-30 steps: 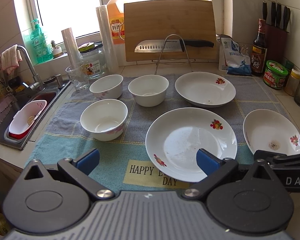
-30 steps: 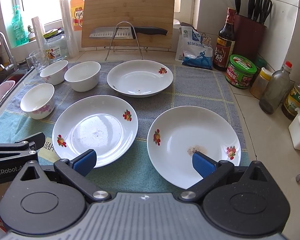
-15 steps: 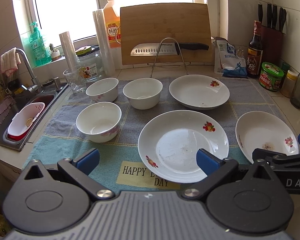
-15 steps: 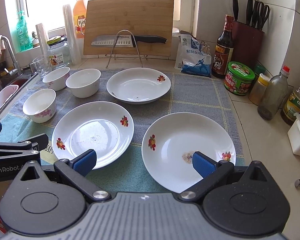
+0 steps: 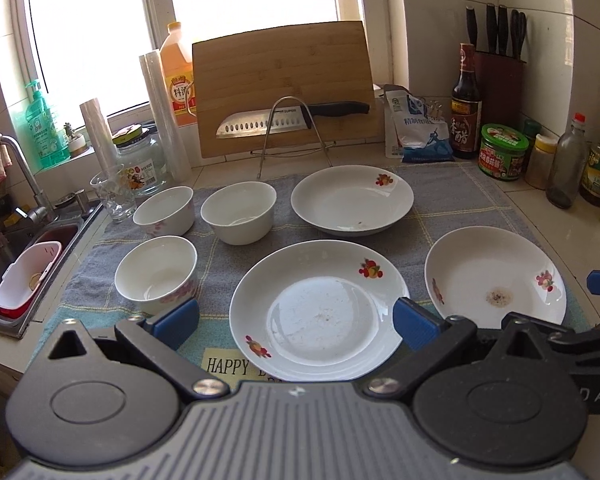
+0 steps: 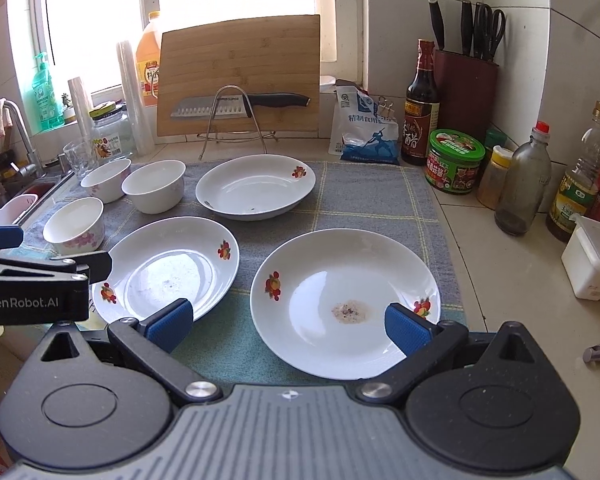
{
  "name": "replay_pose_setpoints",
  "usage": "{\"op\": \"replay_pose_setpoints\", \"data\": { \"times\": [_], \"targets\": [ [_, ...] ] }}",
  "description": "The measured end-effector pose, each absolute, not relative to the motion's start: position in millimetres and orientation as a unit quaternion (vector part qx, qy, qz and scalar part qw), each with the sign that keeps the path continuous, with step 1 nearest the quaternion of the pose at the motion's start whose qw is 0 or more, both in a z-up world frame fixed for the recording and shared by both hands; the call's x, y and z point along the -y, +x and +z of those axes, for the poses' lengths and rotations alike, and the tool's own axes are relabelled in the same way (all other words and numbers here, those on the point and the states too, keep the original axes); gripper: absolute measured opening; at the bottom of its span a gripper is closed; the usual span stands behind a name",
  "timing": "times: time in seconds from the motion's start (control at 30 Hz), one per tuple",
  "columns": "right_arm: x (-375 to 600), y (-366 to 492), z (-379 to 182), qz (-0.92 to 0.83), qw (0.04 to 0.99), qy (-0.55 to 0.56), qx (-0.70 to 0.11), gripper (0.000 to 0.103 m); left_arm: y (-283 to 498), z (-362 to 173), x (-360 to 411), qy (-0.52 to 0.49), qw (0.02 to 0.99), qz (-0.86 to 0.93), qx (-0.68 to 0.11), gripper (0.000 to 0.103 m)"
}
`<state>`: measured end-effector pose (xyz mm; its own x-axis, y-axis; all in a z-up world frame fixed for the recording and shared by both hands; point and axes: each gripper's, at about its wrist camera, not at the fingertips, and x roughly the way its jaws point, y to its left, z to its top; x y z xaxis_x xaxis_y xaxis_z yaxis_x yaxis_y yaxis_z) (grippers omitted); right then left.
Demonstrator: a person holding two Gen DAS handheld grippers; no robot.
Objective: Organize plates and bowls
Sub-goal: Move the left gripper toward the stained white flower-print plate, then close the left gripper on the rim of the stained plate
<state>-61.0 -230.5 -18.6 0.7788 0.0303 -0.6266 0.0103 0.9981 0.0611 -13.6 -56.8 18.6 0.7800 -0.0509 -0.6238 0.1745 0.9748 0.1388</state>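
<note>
Left wrist view: left gripper, blue pads wide apart, holding nothing, poised over the near edge of the middle plate on a grey and teal towel. Three white bowls stand to its left: near bowl, far-left bowl, far-right bowl, the two far ones just beside each other. Back plate lies behind the middle plate; right plate, with a brown smear at its centre, lies apart to the right. This view alone shows the sink holding a red and white tub. Right wrist view: right gripper, pads likewise spread and empty, over the near rim of the right plate; the left gripper's body enters at the left edge. Shown only here: a white box and scissors in the knife block. Both views: cutting board with knife on a wire rack.
</note>
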Motion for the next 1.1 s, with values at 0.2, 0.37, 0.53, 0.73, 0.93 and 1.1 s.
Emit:
{"op": "replay_pose_setpoints", "data": {
  "times": [0.2,0.37,0.53,0.73,0.93,1.1],
  "targets": [
    [252,-68,-43,-0.008,0.943,0.006,-0.332,0.103,6,11,69,0.1,0.935,-0.103,-0.324,0.102],
    [265,-64,-73,-0.014,0.932,0.001,-0.362,0.103,30,4,78,0.087,0.927,-0.153,-0.332,0.102],
    [272,-48,-100,-0.022,0.92,-0.001,-0.392,0.103,60,-3,91,0.082,0.914,-0.198,-0.344,0.102],
    [276,-28,-117,-0.02,0.911,0.0,-0.412,0.103,90,-10,107,0.095,0.9,-0.237,-0.354,0.102],
    [273,-18,-120,0.004,0.914,-0.01,-0.406,0.103,109,-17,124,0.122,0.886,-0.262,-0.362,0.102],
    [276,-21,-123,0.014,0.924,-0.011,-0.382,0.103,123,-22,140,0.14,0.876,-0.284,-0.365,0.102]
  ]
}}
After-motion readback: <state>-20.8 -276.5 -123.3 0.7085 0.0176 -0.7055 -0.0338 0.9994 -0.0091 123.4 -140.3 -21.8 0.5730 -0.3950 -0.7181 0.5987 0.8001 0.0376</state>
